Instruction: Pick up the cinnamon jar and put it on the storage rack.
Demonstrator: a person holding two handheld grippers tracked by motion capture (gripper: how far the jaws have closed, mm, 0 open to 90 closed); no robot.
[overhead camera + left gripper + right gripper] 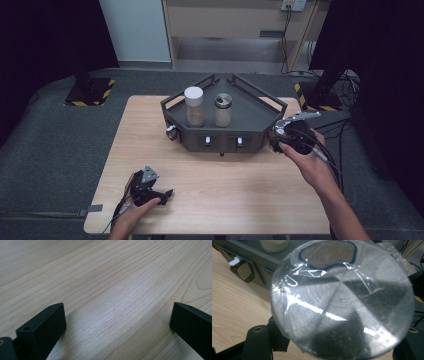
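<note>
We hold a shiny metal scoop (342, 300) in our right gripper (290, 140), its round bowl pinched between the two black fingers (259, 340), which press on it from either side; in the right gripper view the bowl's bottom faces the camera and reflects bright streaks of light. In the high view the scoop's handle (302, 117) sticks out above and to the right of those fingers, at the right front corner of the dark grey tray rack (250, 107). Beyond the fingertips, on the rack, stand two jars: a white-lidded jar (194, 106) and, just beside it, a metal-capped shaker jar (223, 110), both holding pale powder. The rack's front face carries small white tabs and a ring-shaped handle at its left corner. Our left gripper (150, 192) rests well apart on the wooden table (215, 200), near its front left edge, fingers (47, 327) spread wide with bare wood grain between them.
</note>
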